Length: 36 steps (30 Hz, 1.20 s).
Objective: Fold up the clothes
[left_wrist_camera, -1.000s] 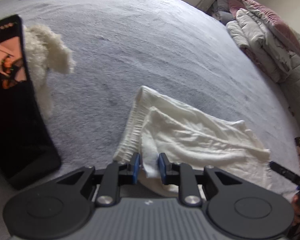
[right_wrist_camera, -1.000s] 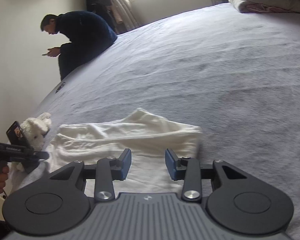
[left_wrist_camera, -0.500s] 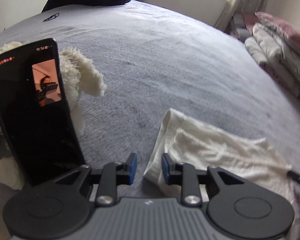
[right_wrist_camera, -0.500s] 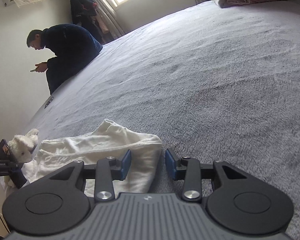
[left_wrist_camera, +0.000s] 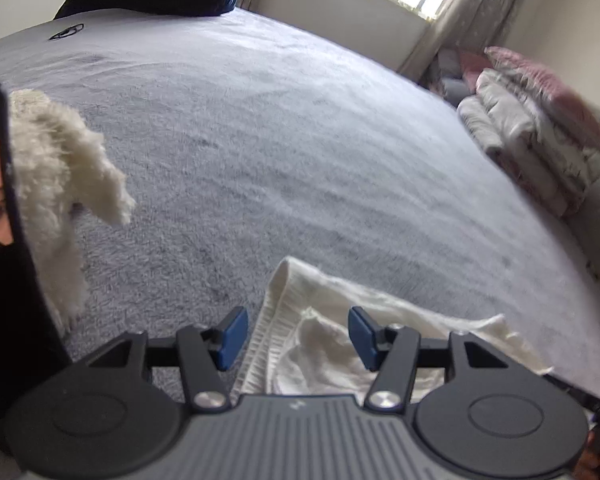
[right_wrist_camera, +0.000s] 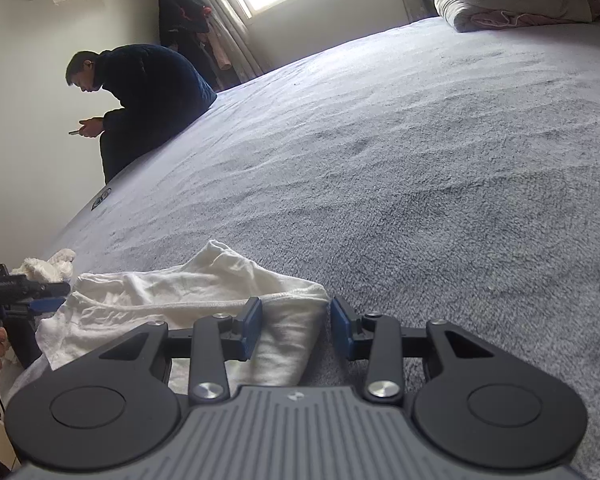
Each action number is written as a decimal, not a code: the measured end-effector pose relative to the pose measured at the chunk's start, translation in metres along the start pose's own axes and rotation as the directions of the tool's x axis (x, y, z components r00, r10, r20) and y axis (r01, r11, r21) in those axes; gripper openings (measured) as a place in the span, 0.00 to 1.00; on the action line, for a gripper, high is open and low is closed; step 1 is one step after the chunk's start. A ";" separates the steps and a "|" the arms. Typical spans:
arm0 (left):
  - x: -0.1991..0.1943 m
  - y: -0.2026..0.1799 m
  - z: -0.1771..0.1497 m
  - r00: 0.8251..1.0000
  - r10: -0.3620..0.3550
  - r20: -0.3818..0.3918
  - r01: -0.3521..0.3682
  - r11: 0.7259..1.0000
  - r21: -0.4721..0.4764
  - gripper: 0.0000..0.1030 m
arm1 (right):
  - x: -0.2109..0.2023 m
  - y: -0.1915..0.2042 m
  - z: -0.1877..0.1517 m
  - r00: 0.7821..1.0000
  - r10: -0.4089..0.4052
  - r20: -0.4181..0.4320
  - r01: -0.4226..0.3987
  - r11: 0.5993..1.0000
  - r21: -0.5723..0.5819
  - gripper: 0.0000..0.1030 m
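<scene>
A folded white garment (left_wrist_camera: pixel 340 320) lies on the grey bed cover (left_wrist_camera: pixel 284 152) near the front edge. My left gripper (left_wrist_camera: pixel 298 334) is open, its blue pads on either side of the garment's ribbed hem, holding nothing. In the right wrist view the same garment (right_wrist_camera: pixel 188 296) lies in a loose fold. My right gripper (right_wrist_camera: pixel 296 326) is open, with the garment's right corner between its pads but not clamped. The left gripper (right_wrist_camera: pixel 20 292) shows at the far left of that view.
A white plush toy (left_wrist_camera: pixel 60 184) and a black phone (left_wrist_camera: pixel 0 240) stand at the left. Folded quilts and a pink pillow (left_wrist_camera: pixel 540 120) are stacked at the far right. A person in dark clothes (right_wrist_camera: pixel 140 96) sits on the far bed edge.
My left gripper let go of the garment's edge, drew back, and has opened wide over the hem. My right gripper, open throughout, shifted to the garment's right corner.
</scene>
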State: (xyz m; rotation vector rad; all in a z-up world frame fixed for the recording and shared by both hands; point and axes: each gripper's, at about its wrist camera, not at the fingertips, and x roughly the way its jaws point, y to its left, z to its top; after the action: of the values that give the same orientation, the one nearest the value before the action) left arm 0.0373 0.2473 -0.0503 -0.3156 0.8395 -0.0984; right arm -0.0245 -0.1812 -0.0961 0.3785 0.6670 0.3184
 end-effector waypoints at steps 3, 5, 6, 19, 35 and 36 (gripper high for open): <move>0.010 -0.004 -0.002 0.998 0.061 -0.020 -0.061 0.998 0.024 0.52 | 0.001 0.002 0.000 1.000 -0.011 0.008 0.011 1.000 -0.018 0.32; 0.010 -0.005 -0.004 0.997 0.075 0.005 -0.075 0.997 0.033 0.40 | 0.001 0.002 0.000 1.000 -0.012 0.012 0.012 1.000 -0.027 0.11; 0.011 -0.006 -0.005 0.997 0.073 0.021 -0.074 0.997 0.033 0.35 | 0.001 0.000 0.000 1.000 -0.005 0.024 0.005 1.000 -0.011 0.10; -0.015 -0.026 -0.031 0.968 0.163 0.191 -0.195 0.968 0.160 0.48 | -0.010 0.007 0.004 0.998 -0.018 -0.059 0.018 1.000 -0.002 0.35; -0.023 -0.015 -0.057 0.978 0.181 0.101 -0.193 0.973 0.124 0.47 | -0.056 0.009 -0.024 0.938 0.136 -0.318 -0.080 0.980 0.183 0.36; -0.023 -0.015 -0.058 0.978 0.182 0.100 -0.193 0.974 0.119 0.47 | -0.057 0.008 -0.028 0.930 0.163 -0.329 -0.095 0.972 0.214 0.35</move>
State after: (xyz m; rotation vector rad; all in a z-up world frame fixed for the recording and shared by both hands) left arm -0.0207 0.2242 -0.0656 -0.1180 0.7672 0.0384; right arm -0.0861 -0.1901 -0.0825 0.5628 1.0257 0.4534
